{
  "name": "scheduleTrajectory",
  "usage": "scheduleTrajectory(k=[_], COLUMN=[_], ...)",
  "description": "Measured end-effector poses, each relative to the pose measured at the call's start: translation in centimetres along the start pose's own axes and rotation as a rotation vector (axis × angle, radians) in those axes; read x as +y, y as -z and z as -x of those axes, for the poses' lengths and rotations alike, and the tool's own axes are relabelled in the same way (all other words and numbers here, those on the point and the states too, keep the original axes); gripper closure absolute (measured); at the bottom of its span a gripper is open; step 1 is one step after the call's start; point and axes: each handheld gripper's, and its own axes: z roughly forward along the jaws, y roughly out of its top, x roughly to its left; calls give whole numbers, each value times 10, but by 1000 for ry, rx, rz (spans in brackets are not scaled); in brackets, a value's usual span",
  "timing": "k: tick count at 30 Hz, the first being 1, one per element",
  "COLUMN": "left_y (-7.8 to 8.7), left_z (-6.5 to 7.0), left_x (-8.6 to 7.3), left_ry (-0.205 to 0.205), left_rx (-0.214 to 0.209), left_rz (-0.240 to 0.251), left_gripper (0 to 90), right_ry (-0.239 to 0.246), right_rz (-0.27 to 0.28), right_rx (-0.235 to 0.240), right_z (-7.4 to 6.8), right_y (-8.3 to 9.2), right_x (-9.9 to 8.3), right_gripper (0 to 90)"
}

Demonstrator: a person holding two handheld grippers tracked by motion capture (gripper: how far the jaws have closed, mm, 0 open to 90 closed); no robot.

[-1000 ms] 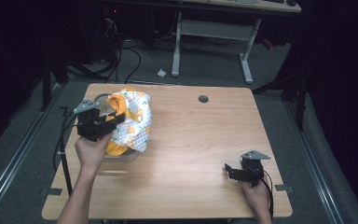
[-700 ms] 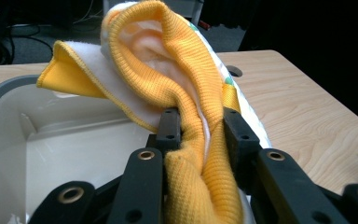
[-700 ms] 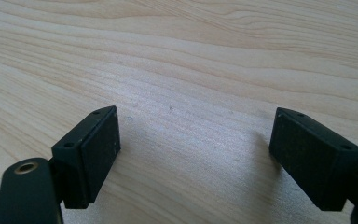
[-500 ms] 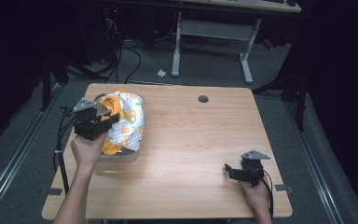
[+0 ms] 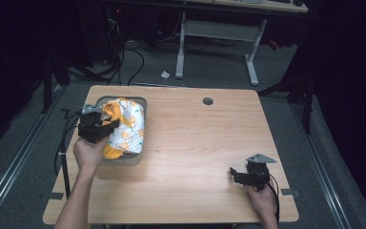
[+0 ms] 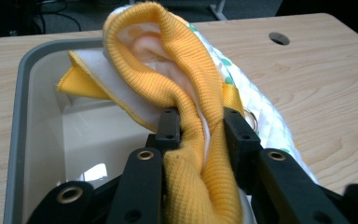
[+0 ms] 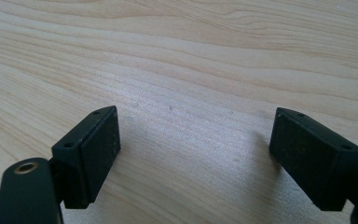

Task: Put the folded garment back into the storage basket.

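Observation:
A yellow-and-white quilted garment (image 5: 126, 126) hangs over a grey bin (image 5: 140, 102) at the table's left side. My left gripper (image 5: 106, 125) is shut on the garment's yellow ribbed cuff (image 6: 191, 88), held above the bin (image 6: 23, 116); the white patterned body (image 6: 261, 107) drapes over the bin's right rim. My right gripper (image 5: 233, 174) rests low near the table's front right, open, with bare wood between its fingers (image 7: 95, 149).
The wooden table (image 5: 205, 143) has a round cable hole (image 5: 208, 101) near its back edge. Behind the table stand a white desk frame (image 5: 217, 28) and cables on the floor.
My left gripper has carried the garment left and toward the back, over the grey bin. The right gripper has stayed put.

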Motion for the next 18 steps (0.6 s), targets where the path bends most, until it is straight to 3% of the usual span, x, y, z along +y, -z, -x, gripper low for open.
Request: scheduleTrajectory(k=[18], left_y=[-31], left_z=[-12], left_x=[-9], left_ry=[28], left_rx=[48], left_rz=[-75], left_gripper=[705], right_ry=[0], right_rz=[0], right_rx=[0], right_z=[0], right_y=[0], right_x=[0], right_gripper=[163])
